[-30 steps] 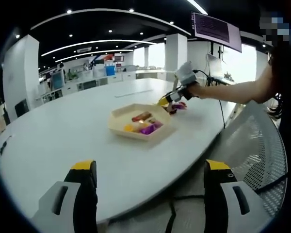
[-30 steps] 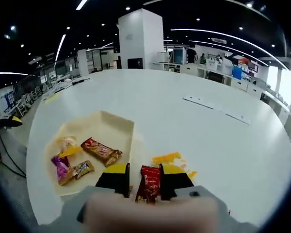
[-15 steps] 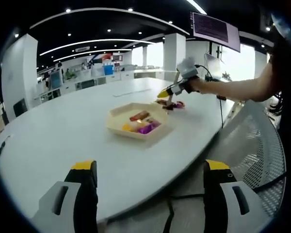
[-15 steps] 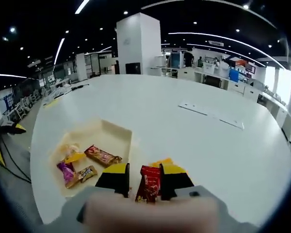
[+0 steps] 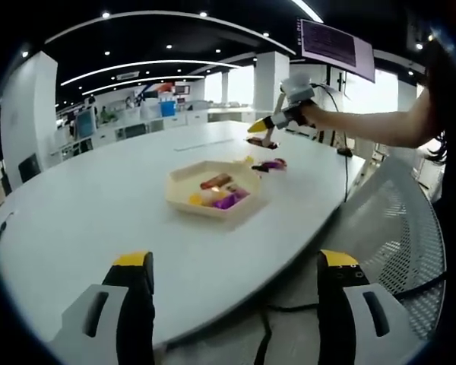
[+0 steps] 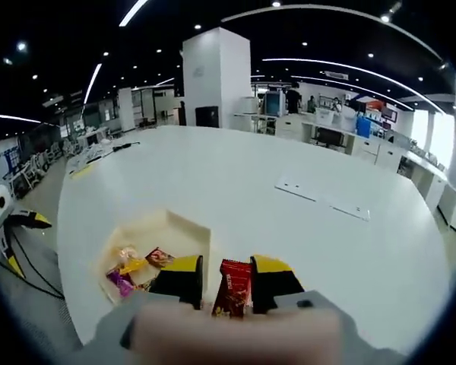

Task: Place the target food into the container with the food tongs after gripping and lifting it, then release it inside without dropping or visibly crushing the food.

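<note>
Smooth white table [image 6: 304,228], faintly glossy. Matt cream paper-like tray [image 5: 184,182]. Shiny red foil wrapper [image 6: 232,287]. Perforated metal mesh chair [image 5: 399,228].

Left view far, level; right view overhead; both share tray [image 5: 213,199].

The tray [image 5: 184,185] sits on the table [image 5: 91,220] holding wrapped snacks [image 5: 216,192], with 1 snack [image 5: 272,163] beside it

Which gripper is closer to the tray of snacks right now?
Right. The right gripper, shut on the red snack, hangs just above the tray; the left gripper sits back at the table edge.
</note>
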The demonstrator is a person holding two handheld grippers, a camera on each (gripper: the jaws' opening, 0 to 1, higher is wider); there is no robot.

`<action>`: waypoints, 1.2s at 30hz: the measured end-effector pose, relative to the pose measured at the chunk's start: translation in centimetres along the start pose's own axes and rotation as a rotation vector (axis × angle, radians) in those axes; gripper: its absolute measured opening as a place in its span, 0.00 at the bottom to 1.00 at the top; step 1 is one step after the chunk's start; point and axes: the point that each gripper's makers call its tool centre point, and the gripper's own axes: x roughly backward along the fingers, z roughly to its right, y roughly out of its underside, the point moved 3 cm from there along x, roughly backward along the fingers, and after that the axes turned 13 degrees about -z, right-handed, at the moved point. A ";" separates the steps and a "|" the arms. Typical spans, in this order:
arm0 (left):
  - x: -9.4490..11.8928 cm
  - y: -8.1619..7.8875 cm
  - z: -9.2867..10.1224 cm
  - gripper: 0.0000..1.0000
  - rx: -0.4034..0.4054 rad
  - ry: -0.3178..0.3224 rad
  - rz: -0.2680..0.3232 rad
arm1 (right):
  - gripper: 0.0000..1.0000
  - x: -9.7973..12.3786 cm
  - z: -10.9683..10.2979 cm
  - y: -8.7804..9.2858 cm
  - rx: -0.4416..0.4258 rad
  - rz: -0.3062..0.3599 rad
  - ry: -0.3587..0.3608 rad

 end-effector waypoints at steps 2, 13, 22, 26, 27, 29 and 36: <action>0.0 -0.1 0.0 0.86 -0.002 0.004 0.005 | 0.23 0.5 0.1 -0.4 0.004 0.001 0.006; 0.2 -0.3 0.0 0.86 -0.009 0.003 0.025 | 0.24 2.8 -0.1 -2.0 0.015 0.021 0.023; 0.2 -0.5 0.0 0.85 -0.013 0.000 0.041 | 0.24 4.1 -0.6 -3.3 0.002 0.051 0.014; 0.3 -0.5 0.1 0.85 -0.015 -0.001 0.045 | 0.24 4.1 -0.9 -3.4 0.003 0.047 0.008; 0.3 -0.5 0.1 0.85 -0.015 -0.002 0.045 | 0.24 4.0 -0.9 -3.4 0.003 0.046 0.008; 0.3 -0.5 0.0 0.85 -0.014 -0.005 0.046 | 0.24 3.9 -1.0 -3.4 0.001 0.036 0.008; 0.3 -0.6 0.1 0.85 -0.017 -0.004 0.053 | 0.24 3.5 -2.1 -4.0 0.030 0.022 -0.003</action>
